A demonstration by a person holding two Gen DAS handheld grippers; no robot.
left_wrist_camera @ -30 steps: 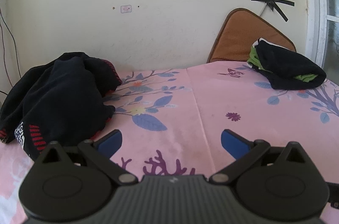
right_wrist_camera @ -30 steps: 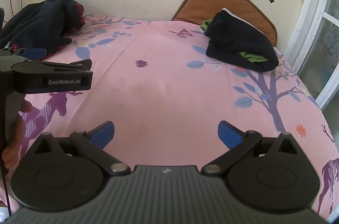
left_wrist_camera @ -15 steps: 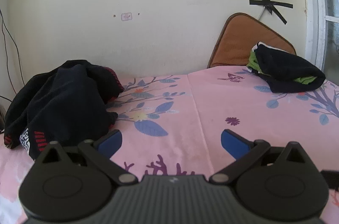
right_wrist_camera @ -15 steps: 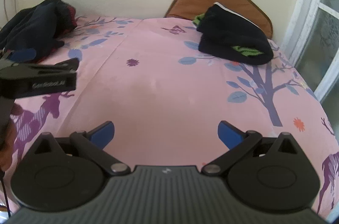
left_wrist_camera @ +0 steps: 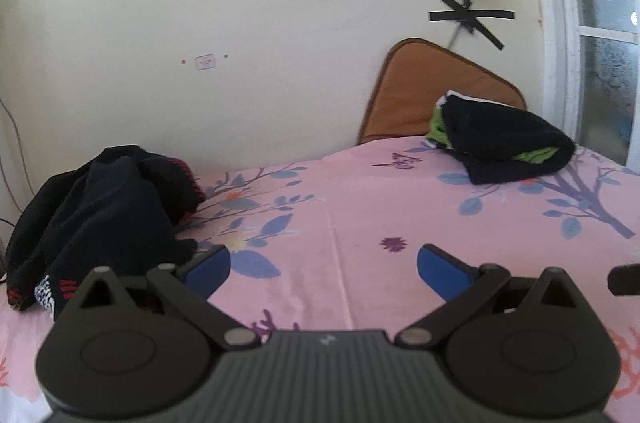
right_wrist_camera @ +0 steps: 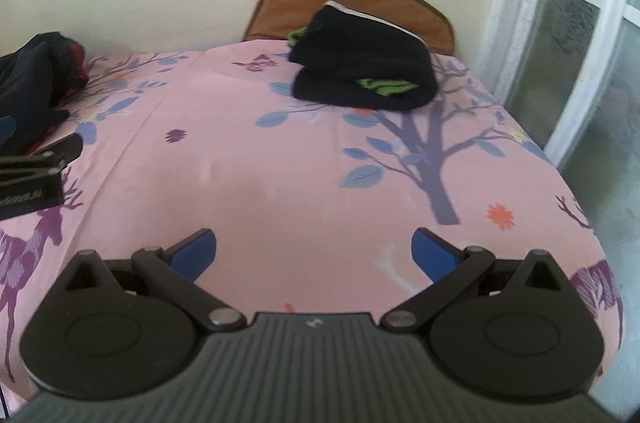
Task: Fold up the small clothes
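Grippers left (left_wrist_camera: pixel 323 269) and right (right_wrist_camera: pixel 313 250) gape above pink sheet (right_wrist_camera: pixel 256 163)

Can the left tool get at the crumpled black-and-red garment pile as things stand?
Probably yes. The left tool is open and empty, and the crumpled black-and-red garment pile lies just ahead on its left, with only bare pink sheet between.

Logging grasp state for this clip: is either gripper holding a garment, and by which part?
Nothing is held. The left gripper and right gripper are both open and empty above the pink sheet.
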